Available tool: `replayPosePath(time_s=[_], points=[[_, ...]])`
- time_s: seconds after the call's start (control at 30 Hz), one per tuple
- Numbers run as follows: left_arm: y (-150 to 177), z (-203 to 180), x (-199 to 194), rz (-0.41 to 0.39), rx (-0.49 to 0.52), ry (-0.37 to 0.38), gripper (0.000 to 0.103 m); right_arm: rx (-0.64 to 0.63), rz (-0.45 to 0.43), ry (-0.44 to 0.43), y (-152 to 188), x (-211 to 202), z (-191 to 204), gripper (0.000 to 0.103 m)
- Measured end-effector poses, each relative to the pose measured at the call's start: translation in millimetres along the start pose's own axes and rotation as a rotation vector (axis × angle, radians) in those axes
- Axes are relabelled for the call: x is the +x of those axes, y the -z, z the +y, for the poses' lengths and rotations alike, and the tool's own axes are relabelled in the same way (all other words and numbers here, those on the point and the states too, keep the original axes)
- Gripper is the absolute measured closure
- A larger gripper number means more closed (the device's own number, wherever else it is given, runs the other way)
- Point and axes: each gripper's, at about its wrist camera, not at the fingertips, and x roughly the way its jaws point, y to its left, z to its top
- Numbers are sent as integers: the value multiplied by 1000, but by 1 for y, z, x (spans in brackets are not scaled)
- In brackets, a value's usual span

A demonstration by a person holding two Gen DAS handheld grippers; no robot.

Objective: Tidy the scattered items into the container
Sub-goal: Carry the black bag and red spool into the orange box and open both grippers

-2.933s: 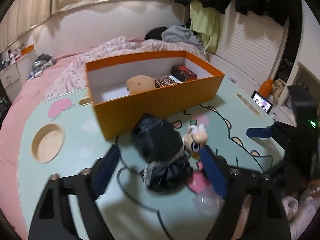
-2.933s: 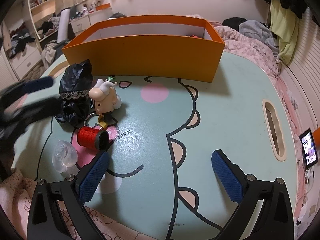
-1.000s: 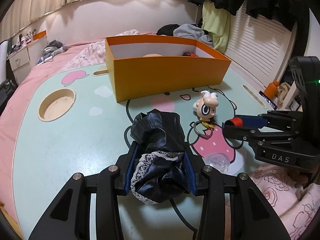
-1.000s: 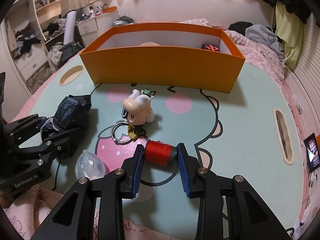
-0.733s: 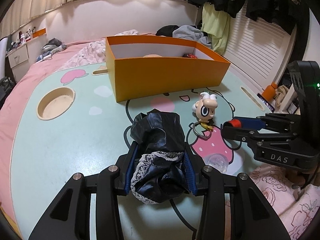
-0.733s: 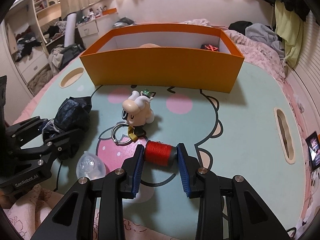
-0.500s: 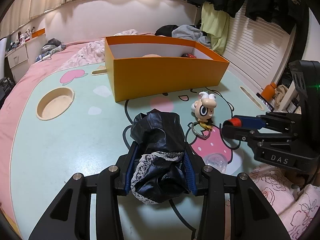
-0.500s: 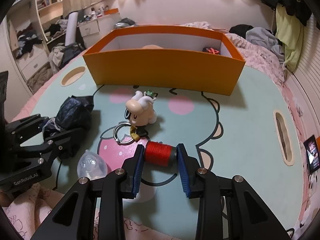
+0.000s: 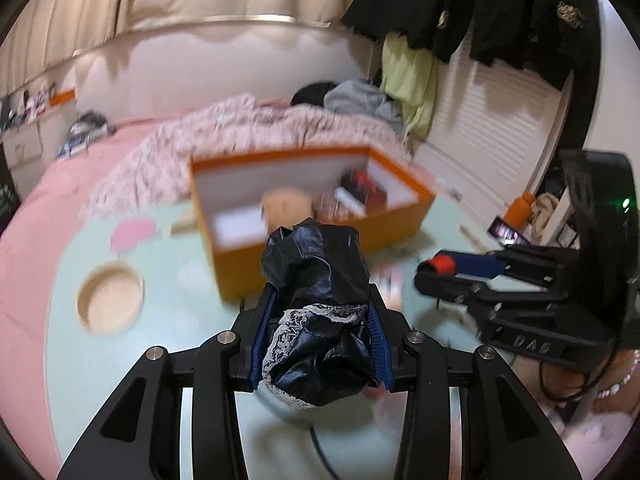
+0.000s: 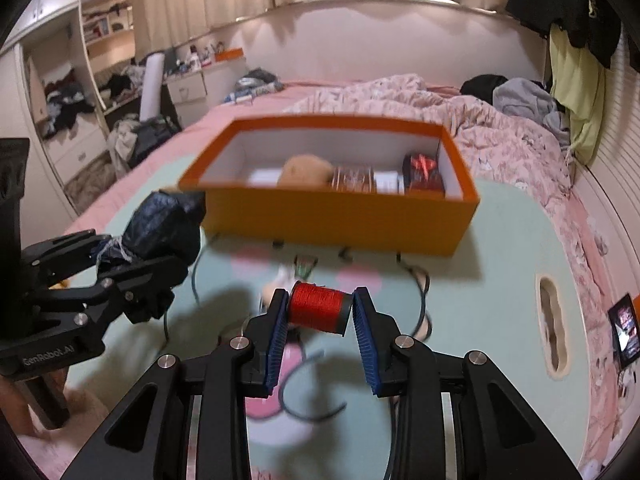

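My left gripper (image 9: 320,320) is shut on a crumpled black cloth with white lace trim (image 9: 320,320) and holds it above the table, in front of the orange box (image 9: 320,236). My right gripper (image 10: 320,312) is shut on a red thread spool (image 10: 318,312), lifted off the table before the orange box (image 10: 340,216). The box holds a tan round item (image 10: 306,170), a patterned pack and a dark red gift box (image 10: 422,174). The left gripper with the cloth (image 10: 160,220) shows at left in the right wrist view. The right gripper with the spool (image 9: 442,266) shows at right in the left wrist view.
The mint-green cartoon table (image 10: 500,280) has a round cup hole (image 9: 110,304) at left and a slot (image 10: 554,320) at right. A blurred small figure (image 10: 280,280) lies below the spool. A pink bed lies behind the table. A phone (image 10: 624,330) sits at the right edge.
Both grippers have lifted off the table with their loads and moved toward the orange box; its inside now shows from above. Earlier still, both were open and empty.
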Motion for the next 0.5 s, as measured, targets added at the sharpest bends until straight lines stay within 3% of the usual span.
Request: replayPosePath(time_s=[0.3,0.5], points=[[-70,25,36,-35,16,-26,60,-30,-99,54,-75,15,-16,71],[-79,41,68,4,-18,-34,60,-32,-79,85,-99,53,-23,71]])
